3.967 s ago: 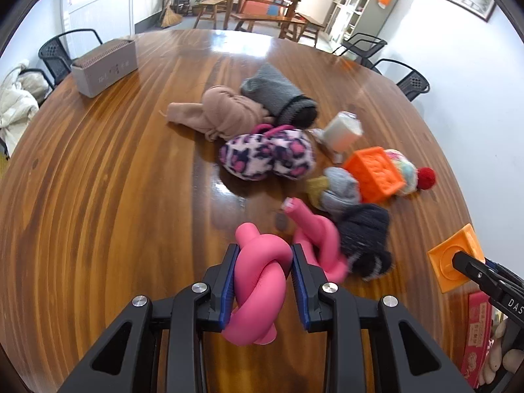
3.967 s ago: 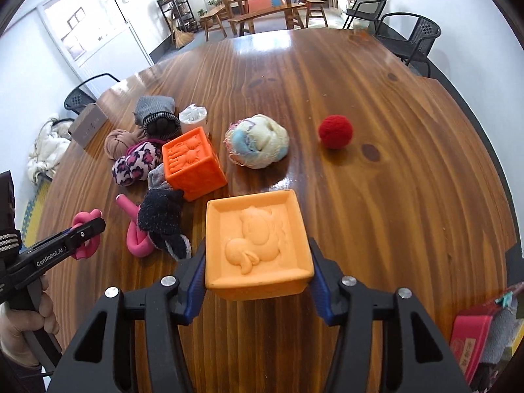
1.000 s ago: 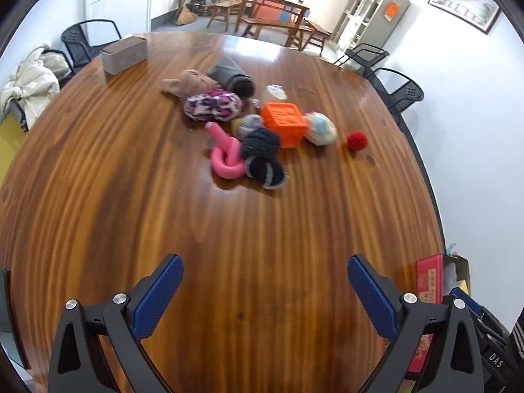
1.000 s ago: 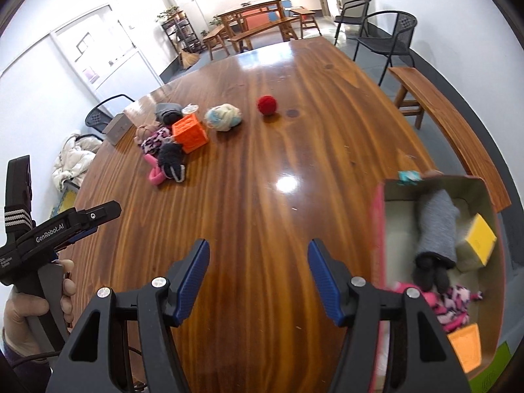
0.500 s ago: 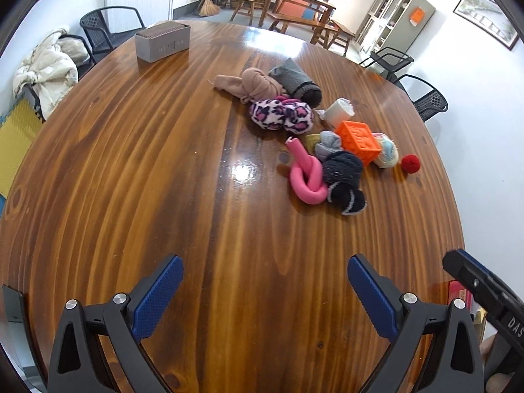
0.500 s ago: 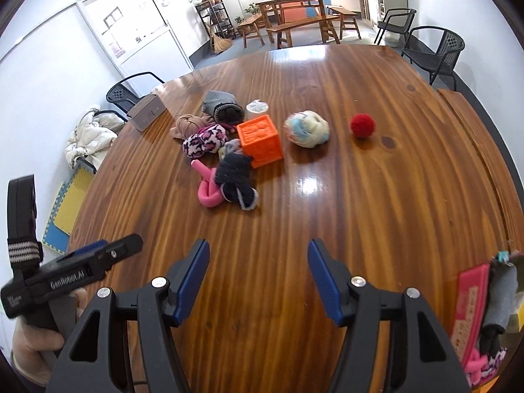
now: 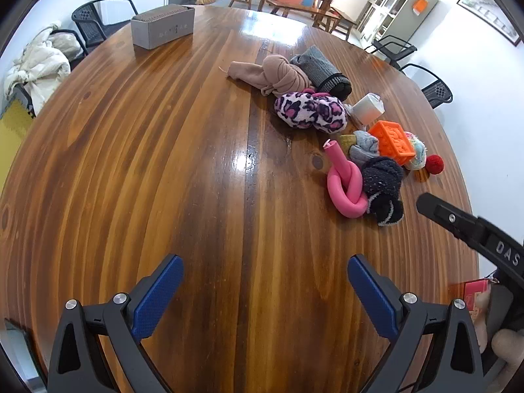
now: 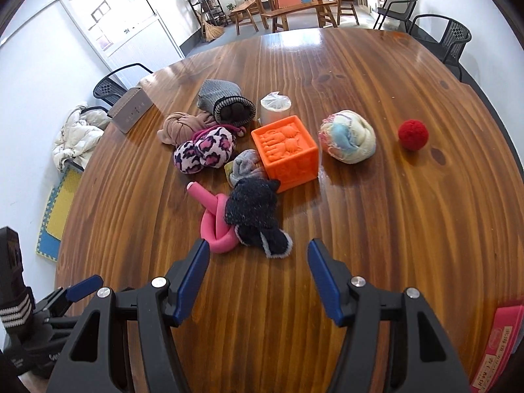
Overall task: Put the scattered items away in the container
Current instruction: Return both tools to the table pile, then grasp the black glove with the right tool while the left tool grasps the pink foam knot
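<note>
A cluster of items lies on the wooden table (image 8: 376, 229): a pink knotted tube (image 8: 216, 226), a dark navy sock bundle (image 8: 255, 216), an orange cube (image 8: 286, 150), a pink leopard-print bundle (image 8: 204, 149), a pale multicoloured yarn bundle (image 8: 348, 140) and a red ball (image 8: 413, 134). My right gripper (image 8: 258, 273) is open and empty just in front of the dark sock. My left gripper (image 7: 265, 290) is open and empty over bare wood, well short of the pink tube (image 7: 345, 185). The container's red edge (image 8: 501, 344) shows at the lower right.
A tan sock knot (image 8: 181, 126), a grey rolled sock (image 8: 226, 101), a white roll (image 8: 275, 108) and a small grey sock (image 8: 245, 167) sit in the cluster. A grey box (image 7: 162, 26) stands at the far left. Black chairs ring the table.
Both grippers have swung away from the container and moved toward the cluster, which now looks larger. The container has slid almost out of the right wrist view. Both stay open.
</note>
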